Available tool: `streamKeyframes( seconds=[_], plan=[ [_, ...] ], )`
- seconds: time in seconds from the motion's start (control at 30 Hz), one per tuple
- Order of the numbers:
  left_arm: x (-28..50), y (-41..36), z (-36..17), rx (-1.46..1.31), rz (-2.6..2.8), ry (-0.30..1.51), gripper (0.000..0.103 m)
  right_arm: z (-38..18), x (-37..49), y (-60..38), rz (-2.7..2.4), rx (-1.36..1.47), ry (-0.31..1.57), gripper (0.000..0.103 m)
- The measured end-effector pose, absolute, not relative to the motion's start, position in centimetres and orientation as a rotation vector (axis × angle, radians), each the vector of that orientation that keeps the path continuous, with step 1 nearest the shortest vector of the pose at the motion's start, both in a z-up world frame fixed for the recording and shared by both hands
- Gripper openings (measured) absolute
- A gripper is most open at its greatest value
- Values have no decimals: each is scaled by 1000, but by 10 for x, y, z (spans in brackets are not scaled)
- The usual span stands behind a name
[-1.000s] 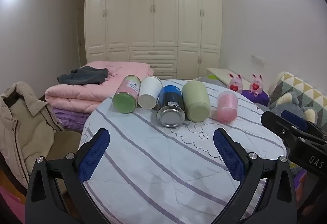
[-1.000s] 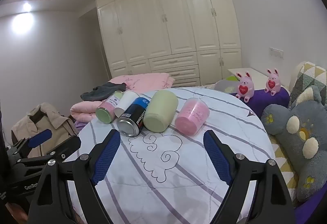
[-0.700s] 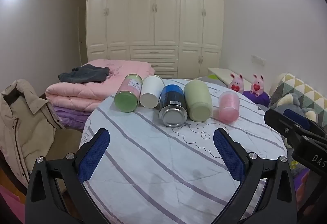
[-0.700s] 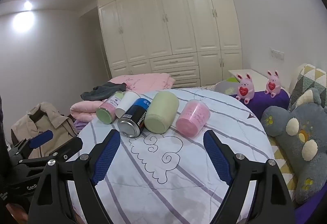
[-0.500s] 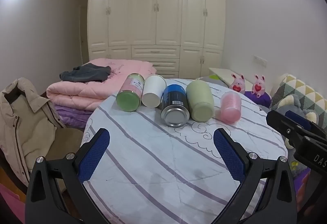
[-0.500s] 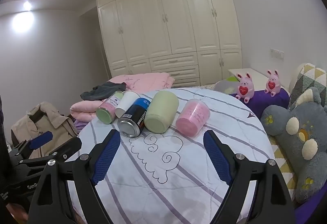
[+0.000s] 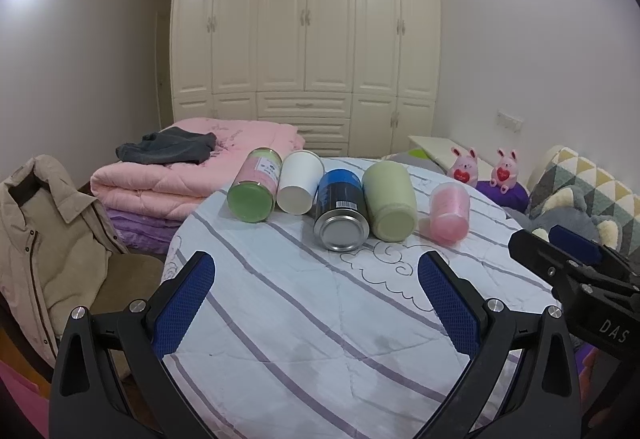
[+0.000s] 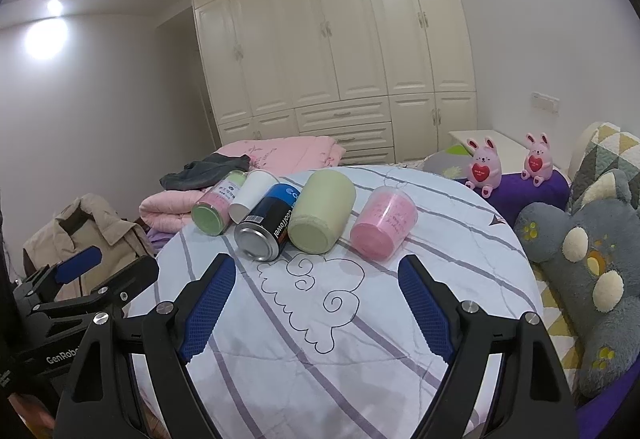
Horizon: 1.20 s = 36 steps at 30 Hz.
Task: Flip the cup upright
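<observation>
Several containers lie on their sides in a row on the round table (image 7: 304, 323): a pink-and-green cup (image 7: 254, 191), a white paper cup (image 7: 299, 182), a blue can (image 7: 340, 209), a pale green cup (image 7: 390, 207) and a pink cup (image 7: 449, 217). In the right wrist view the same row shows: pink-and-green cup (image 8: 218, 205), white cup (image 8: 254, 195), blue can (image 8: 268, 223), green cup (image 8: 322, 217), pink cup (image 8: 382, 221). My left gripper (image 7: 316, 291) is open and empty, short of the row. My right gripper (image 8: 314, 291) is open and empty, short of the row.
Folded pink quilts (image 7: 180, 175) with a dark garment lie behind the table at left. A beige jacket (image 7: 44, 239) hangs on a chair at left. Plush toys (image 8: 580, 259) and two pink bunnies (image 8: 486, 165) sit at right. White wardrobes (image 7: 304, 39) fill the back wall.
The left gripper has shifted slightly, so the row of containers sits a little further right and lower in its view. The right gripper has barely moved. Both stay open.
</observation>
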<state>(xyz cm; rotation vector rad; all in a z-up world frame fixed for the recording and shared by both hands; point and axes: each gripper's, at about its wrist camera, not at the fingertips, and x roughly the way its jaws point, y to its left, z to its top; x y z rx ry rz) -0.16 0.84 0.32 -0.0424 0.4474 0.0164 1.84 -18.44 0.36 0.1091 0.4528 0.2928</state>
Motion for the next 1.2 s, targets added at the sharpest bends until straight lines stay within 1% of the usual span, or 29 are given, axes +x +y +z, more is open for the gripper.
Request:
streamKeyframes(
  seconds=[0.53, 1.2],
  plan=[
    [-5, 6, 5, -48, 8, 432, 103, 1, 20, -186, 294, 119, 478, 85],
    [1, 6, 0, -50, 21, 475, 103, -3, 20, -181, 307, 133, 508, 85]
  ],
)
